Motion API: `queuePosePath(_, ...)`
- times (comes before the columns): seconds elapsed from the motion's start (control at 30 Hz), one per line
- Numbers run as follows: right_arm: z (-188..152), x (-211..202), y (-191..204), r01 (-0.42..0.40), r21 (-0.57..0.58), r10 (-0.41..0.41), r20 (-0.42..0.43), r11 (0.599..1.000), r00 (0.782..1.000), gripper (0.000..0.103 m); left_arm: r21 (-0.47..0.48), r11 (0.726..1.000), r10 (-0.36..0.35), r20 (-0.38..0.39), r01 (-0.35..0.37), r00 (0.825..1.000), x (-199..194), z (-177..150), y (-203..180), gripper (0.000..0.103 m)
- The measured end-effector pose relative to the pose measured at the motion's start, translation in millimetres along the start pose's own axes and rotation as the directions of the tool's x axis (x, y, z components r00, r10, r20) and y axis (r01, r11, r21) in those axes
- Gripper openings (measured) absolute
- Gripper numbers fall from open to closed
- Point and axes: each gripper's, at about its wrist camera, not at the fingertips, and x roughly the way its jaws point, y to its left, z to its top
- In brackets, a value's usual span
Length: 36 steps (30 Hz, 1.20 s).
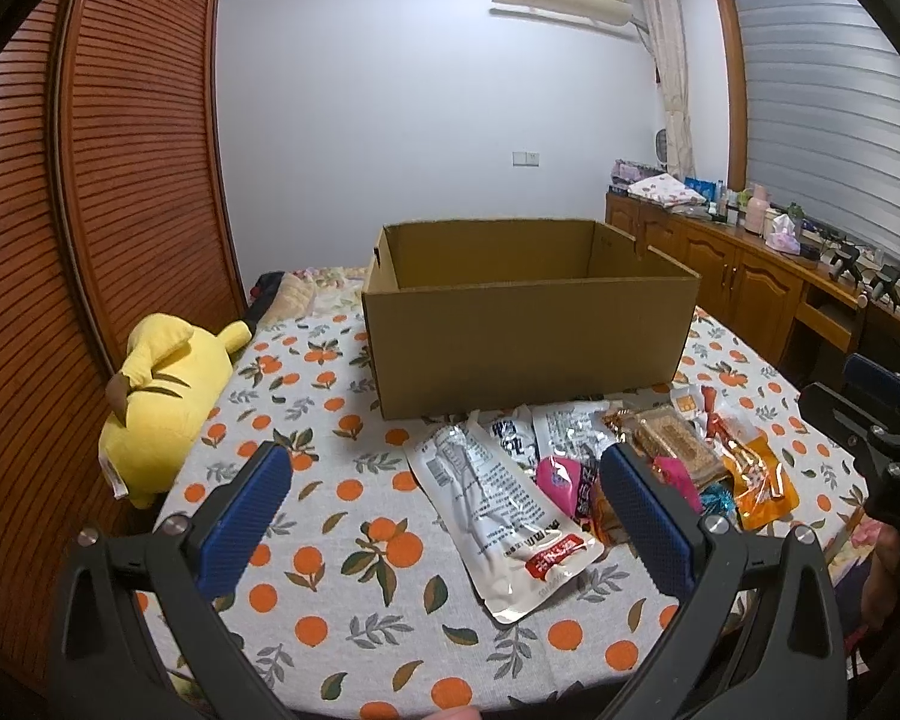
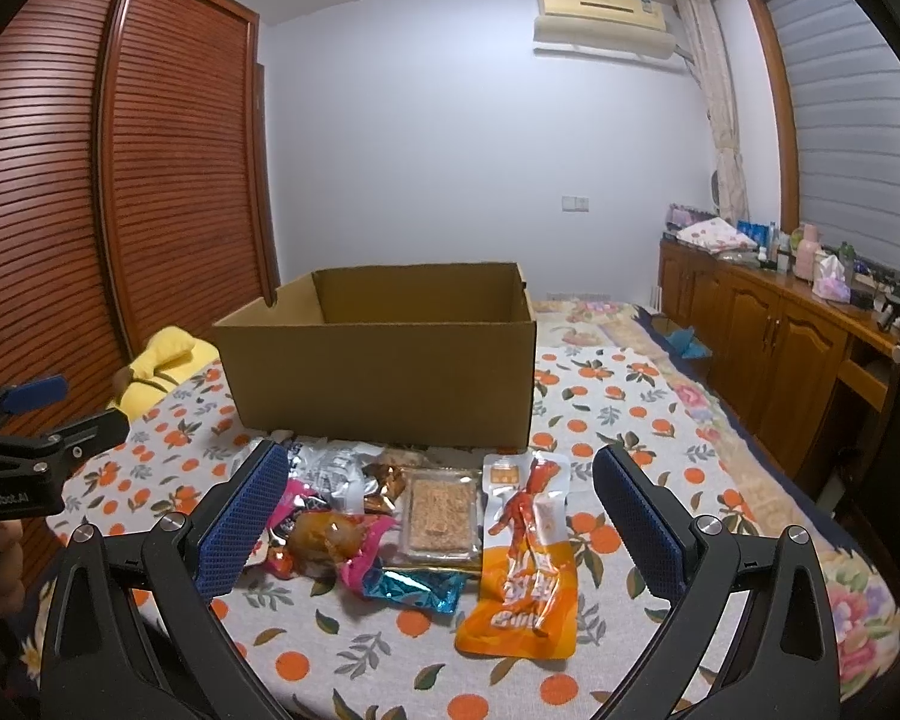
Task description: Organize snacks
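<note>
Right wrist view: "GenRobot.AI" lettering on left gripper (image 2: 60, 414) near cardboard box (image 2: 384, 384).

Cardboard box (image 2: 378, 372) sits on the surface (image 2: 630, 408), and the snack packets (image 2: 426, 516) lie in a heap just in front of its near wall. Plush toy (image 1: 162, 396) lies off to the left of the box, at the surface's edge. Cabinets (image 2: 774, 348) run along the right side, well apart.
</note>
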Motion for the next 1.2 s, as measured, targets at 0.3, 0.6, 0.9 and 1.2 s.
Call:
queuePosePath(0.3,-11.8,18.9,-20.9,-0.006,-0.017,0.005,-0.08,1.0,0.997,0.103,-0.018,0.998,-0.063,-0.107,0.061,0.992,32.9,-15.5,-0.3,0.103)
queuePosePath(0.6,-25.7,55.5,-53.1,-0.04,0.005,0.04,-0.233,0.999,0.972,0.101,-0.026,0.997,-0.076,-0.201,0.072,0.977,65.3,-22.9,-0.1,0.101)
queuePosePath(0.9,-37.6,101.5,-69.0,-0.083,0.046,0.095,-0.377,0.995,0.921,0.081,-0.059,0.993,-0.111,-0.275,0.099,0.955,92.9,-23.8,4.0,0.101)
queuePosePath(1.2,-42.5,127.8,-79.1,-0.078,0.026,0.082,-0.448,0.997,0.89,0.077,-0.11,0.985,-0.164,-0.352,0.134,0.922,121.8,-18.1,1.9,0.101)
